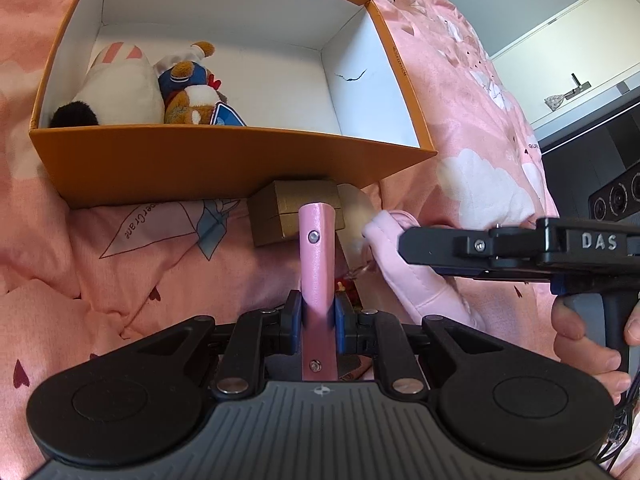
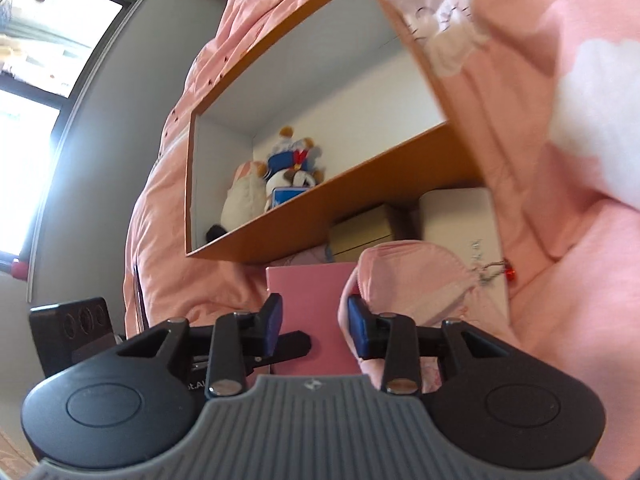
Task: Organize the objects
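Both hands angle their tools downward over the pink bed quilt (image 1: 120, 300). An orange box (image 1: 224, 160) with plush toys (image 1: 160, 92) inside lies ahead – a small brown carton (image 1: 280, 216) just beside it. The left hand-held gripper (image 1: 318, 320) pinches a flat pink case (image 1: 316, 256); the right hand-held gripper (image 2: 314, 326) (jaws spread) touches a pink pouch (image 2: 416, 280).

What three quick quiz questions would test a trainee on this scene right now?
1. True or false: the left gripper is shut on the pink flat item.
2. Where do the plush toys lie? A: inside the orange box. B: on top of the small cardboard box. C: on the quilt.
3. Fill in: the jaws of the right gripper stand ____.
Key: 1 true; 2 A; 3 open.
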Motion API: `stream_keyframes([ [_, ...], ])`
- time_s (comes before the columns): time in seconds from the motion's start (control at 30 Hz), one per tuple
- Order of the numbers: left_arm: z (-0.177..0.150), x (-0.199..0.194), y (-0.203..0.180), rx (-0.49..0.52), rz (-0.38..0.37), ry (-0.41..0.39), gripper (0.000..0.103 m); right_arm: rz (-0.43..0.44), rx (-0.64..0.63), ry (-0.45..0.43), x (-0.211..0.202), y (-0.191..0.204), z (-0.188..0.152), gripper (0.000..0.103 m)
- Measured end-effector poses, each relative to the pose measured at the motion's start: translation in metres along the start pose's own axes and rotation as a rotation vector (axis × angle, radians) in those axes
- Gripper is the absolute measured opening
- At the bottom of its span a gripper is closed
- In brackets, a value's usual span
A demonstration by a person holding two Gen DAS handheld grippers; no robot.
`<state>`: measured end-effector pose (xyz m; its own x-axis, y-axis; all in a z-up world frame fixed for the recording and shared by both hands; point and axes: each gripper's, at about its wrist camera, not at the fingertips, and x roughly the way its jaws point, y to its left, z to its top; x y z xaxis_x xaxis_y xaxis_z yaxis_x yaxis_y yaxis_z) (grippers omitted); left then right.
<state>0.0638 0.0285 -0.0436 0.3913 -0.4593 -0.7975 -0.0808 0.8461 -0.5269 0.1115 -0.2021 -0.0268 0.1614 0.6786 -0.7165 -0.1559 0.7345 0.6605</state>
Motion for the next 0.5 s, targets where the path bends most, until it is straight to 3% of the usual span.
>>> stream_keyframes([
  [0.17, -0.001, -0.001, 0.002, -0.009, 0.001, 0.001, 0.018, -0.011, -0.080, -0.035, 0.000, 0.025, 0.005, 0.054],
  [0.23, 0.000, 0.000, 0.001, -0.005, 0.001, 0.001, 0.018, -0.081, -0.153, -0.041, -0.002, 0.037, 0.006, 0.056],
  [0.4, 0.000, 0.000, 0.003, -0.009, 0.003, 0.001, 0.018, -0.327, -0.368, 0.045, 0.015, 0.067, -0.010, 0.056],
  [0.5, 0.000, 0.000, 0.003, -0.009, 0.002, 0.002, 0.018, -0.317, -0.409, 0.004, 0.001, 0.075, -0.018, 0.055],
])
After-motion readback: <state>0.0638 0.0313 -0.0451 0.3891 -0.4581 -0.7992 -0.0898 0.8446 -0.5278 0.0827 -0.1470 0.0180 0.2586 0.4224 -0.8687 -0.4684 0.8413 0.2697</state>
